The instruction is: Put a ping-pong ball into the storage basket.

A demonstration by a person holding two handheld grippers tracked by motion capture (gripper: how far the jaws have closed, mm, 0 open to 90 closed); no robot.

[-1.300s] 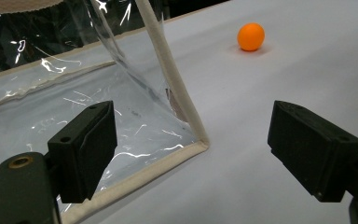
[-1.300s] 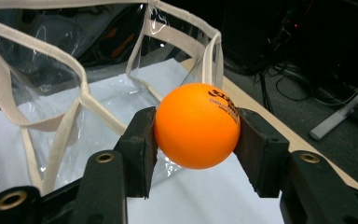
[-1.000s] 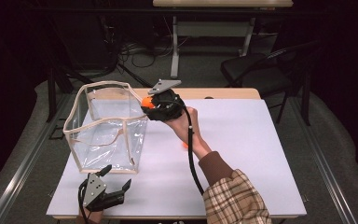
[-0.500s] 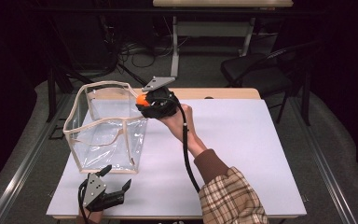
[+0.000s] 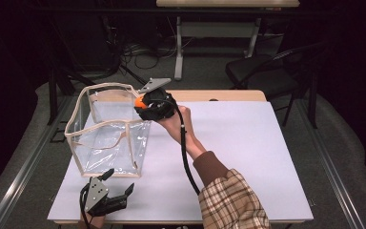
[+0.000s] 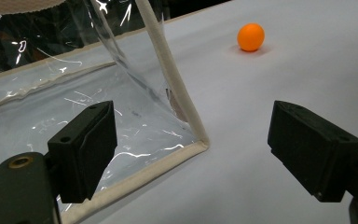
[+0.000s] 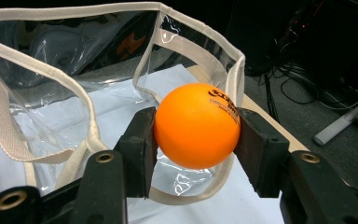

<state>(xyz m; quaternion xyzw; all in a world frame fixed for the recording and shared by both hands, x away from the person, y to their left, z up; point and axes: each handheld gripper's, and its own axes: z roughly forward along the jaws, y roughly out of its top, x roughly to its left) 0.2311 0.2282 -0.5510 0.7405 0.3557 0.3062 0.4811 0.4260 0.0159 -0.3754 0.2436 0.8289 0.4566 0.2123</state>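
- Dark floor, cables and a black chair (image 5: 262, 71) lie beyond your worktop (image 5: 248, 157), which is covered in white; its far edge shows bare wood
- Your right gripper (image 7: 193, 154) hangs above the far left part of the worktop, just over the right rim of the clear bag (image 5: 107, 131); its jaws are closed on an orange ball (image 7: 196, 125), one pad pressing each side; black print shows on the ball
- That bag stands upright and open-topped near the left edge, trimmed in cream binding
- Your left gripper (image 5: 106, 198) rests at the near edge, by the near left corner; its jaws stand wide apart with nothing between them, and the bag's near bottom corner lies just ahead of them
- In the left gripper view a second orange ball (image 6: 251, 37) sits on the white cover, well apart from the bag
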